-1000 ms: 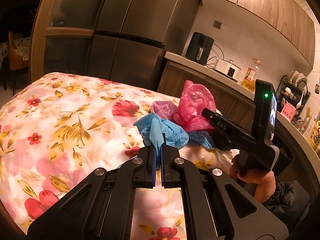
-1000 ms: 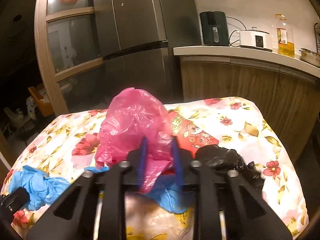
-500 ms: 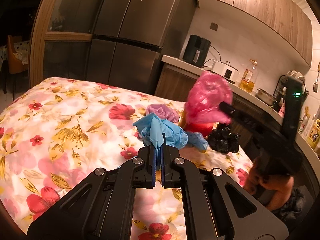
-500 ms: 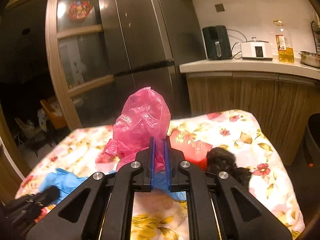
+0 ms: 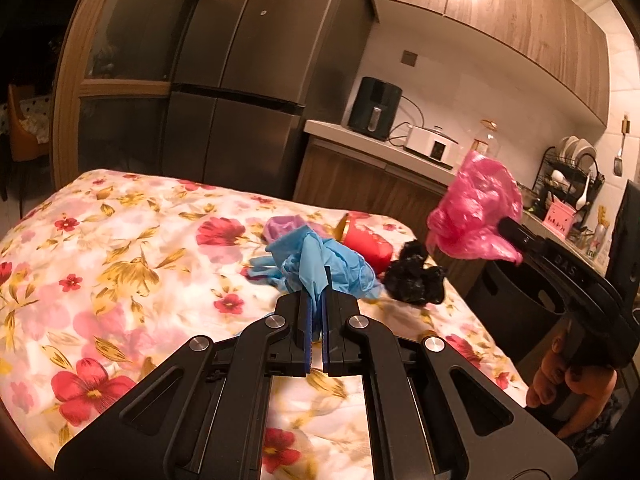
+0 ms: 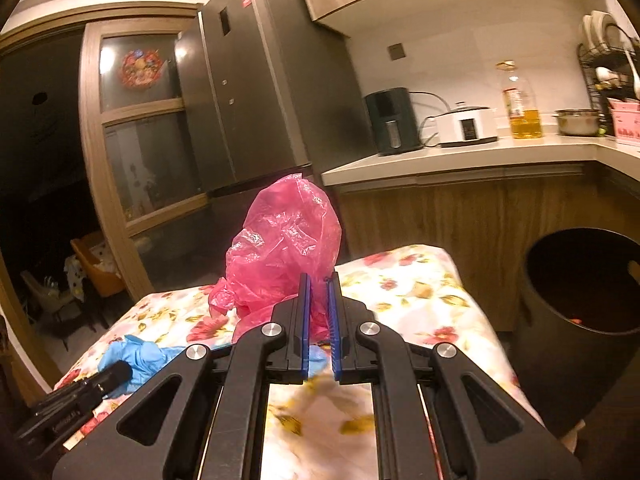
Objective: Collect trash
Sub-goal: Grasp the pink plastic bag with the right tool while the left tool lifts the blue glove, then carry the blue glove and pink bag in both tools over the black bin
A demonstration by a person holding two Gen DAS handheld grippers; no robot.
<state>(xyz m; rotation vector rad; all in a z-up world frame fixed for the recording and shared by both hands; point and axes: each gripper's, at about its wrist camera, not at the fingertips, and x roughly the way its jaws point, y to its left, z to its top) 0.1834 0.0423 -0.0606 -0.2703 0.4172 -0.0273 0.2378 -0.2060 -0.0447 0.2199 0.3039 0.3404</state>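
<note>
The black bin (image 6: 580,320) stands open-mouthed beside the right end of the floral table (image 5: 100,260), just in front of the wooden counter (image 6: 460,216). Between the pink bag (image 6: 284,252) (held up off the table by the right gripper (image 6: 319,300)) and the bin the air is free. On the table near that end, a black bag (image 5: 416,280) and a red cup (image 5: 366,244) lie close together. The left part of the cloth is bare.

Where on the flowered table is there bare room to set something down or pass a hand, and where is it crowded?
Bare cloth fills the flowered table left of the blue glove held in the left gripper, and the near strip below the black bag. The far right corner is crowded: purple wad, red cup, black bag.
</note>
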